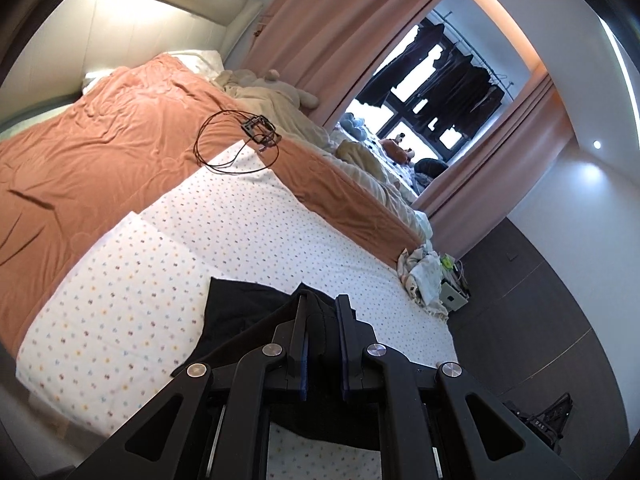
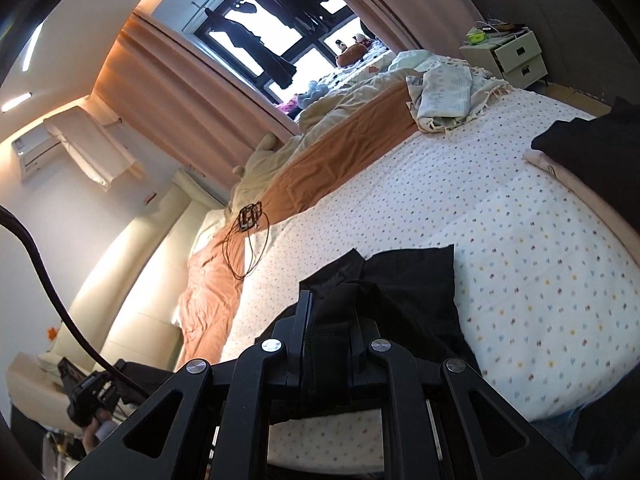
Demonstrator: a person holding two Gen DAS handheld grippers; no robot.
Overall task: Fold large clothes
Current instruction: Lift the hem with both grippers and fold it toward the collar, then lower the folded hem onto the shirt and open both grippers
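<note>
Gripping black garment (image 1: 240, 304) at lower centre of frame, left gripper (image 1: 323, 312) has fingers nearly closed w/ cloth pinched between. Right gripper (image 2: 330, 308) likewise clamps black fabric (image 2: 400, 276), lower centre. Garment lies on dotted sheet (image 1: 248, 216); small device w/ cable (image 1: 260, 130) mid-frame.

Your black garment (image 2: 404, 280) lies on the dotted white bedsheet (image 2: 500, 216) near its front edge. Behind it a looped black cable (image 1: 232, 144) straddles the sheet's far edge and the orange blanket (image 1: 92, 160).
</note>
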